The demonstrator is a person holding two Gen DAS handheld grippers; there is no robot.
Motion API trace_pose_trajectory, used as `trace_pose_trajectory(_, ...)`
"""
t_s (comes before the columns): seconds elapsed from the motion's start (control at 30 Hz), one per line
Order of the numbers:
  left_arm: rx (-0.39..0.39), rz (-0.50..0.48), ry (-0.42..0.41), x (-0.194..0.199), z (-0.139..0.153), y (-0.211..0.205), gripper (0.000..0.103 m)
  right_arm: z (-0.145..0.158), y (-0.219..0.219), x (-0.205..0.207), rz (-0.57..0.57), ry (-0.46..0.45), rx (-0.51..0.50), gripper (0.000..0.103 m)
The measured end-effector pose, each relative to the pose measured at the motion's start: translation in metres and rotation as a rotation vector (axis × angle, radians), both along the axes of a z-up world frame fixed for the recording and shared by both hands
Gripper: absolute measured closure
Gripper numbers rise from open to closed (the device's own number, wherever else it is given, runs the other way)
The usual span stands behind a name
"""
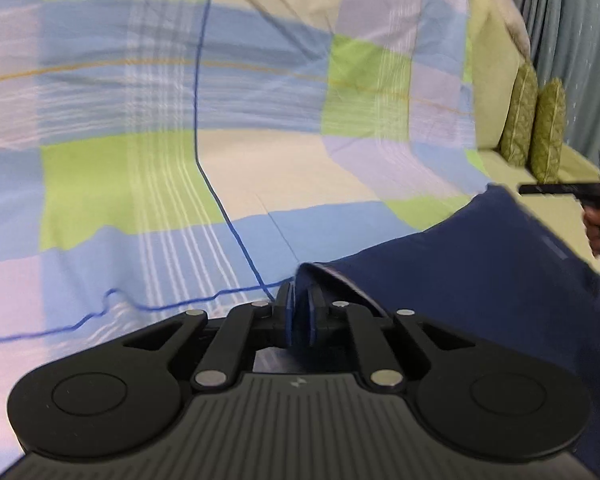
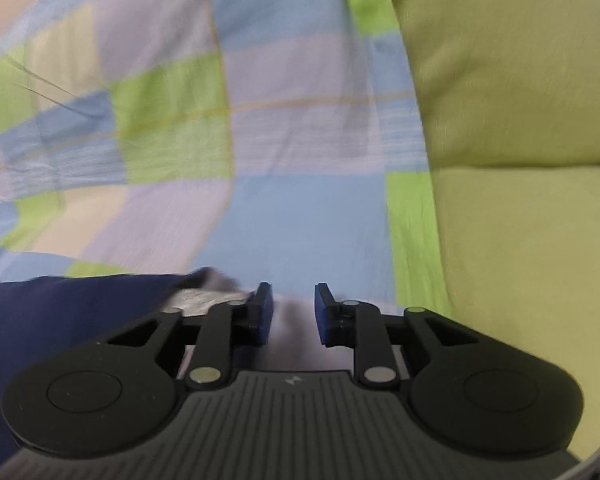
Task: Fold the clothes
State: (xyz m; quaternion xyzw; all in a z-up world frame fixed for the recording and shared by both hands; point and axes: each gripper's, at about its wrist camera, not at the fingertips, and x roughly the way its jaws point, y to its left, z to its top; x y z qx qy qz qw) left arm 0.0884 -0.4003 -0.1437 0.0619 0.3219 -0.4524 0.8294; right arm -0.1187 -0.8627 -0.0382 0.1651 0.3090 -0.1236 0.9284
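A navy blue garment [image 1: 480, 280] lies on a checked sheet [image 1: 140, 180] at the lower right of the left wrist view. My left gripper [image 1: 300, 300] is shut on a raised fold of its edge, which stands up between the blue pads. One far corner of the garment peaks up near the tip of my right gripper [image 1: 528, 189], held by a hand [image 1: 598, 224] at the right edge. In the right wrist view the right gripper [image 2: 294, 300] stands open with only sheet showing in the gap. The garment [image 2: 60, 312] lies just left of its left finger.
The pastel blue, green and lilac sheet [image 2: 300, 220] covers most of the surface. A yellow-green sofa [image 2: 520, 200] runs along the right side, with two patterned green cushions [image 1: 536, 120] on it. Grey-blue curtains [image 1: 572, 20] hang behind. Both views are motion-blurred.
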Motion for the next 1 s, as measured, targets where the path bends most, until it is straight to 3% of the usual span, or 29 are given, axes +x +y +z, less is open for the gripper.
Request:
trace_pose_trajectory(0.1, -0.026, -0.015, 0.003, -0.036, 0.014, 0.020, 0.087, 0.021, 0.028, -0.050, 0.037, -0.046, 0.036, 0.068)
trace_pose_trajectory(0.23, -0.037, -0.060, 0.016, -0.105, 0.029, 0.047, 0.066, 0.033, 0.067, -0.128, 0.077, -0.066, 0.089, 0.050)
trace_pose_trajectory(0.33, -0.043, -0.094, 0.036, -0.156, 0.037, 0.065, 0.065, 0.029, 0.089, -0.190, 0.087, -0.030, 0.132, 0.048)
trace_pose_trajectory(0.4, -0.036, -0.110, 0.068, -0.186, 0.034, 0.076, 0.059, 0.022, 0.098, -0.218, 0.093, -0.006, 0.165, 0.048)
trace_pose_trajectory(0.5, -0.005, -0.133, 0.117, -0.231, 0.025, 0.092, 0.058, 0.008, 0.113, -0.261, 0.096, 0.045, 0.204, 0.046)
trace_pose_trajectory(0.6, 0.044, -0.141, 0.140, -0.258, 0.015, 0.099, 0.058, -0.006, 0.117, -0.279, 0.073, 0.069, 0.220, 0.041)
trace_pose_trajectory(0.77, 0.106, -0.144, 0.163, -0.283, -0.003, 0.098, 0.058, -0.023, 0.115, -0.279, 0.078, 0.106, 0.209, 0.039)
trace_pose_trajectory(1.0, 0.185, -0.134, 0.204, -0.291, -0.032, 0.083, 0.058, -0.038, 0.117, -0.279, 0.102, 0.121, 0.224, 0.039)
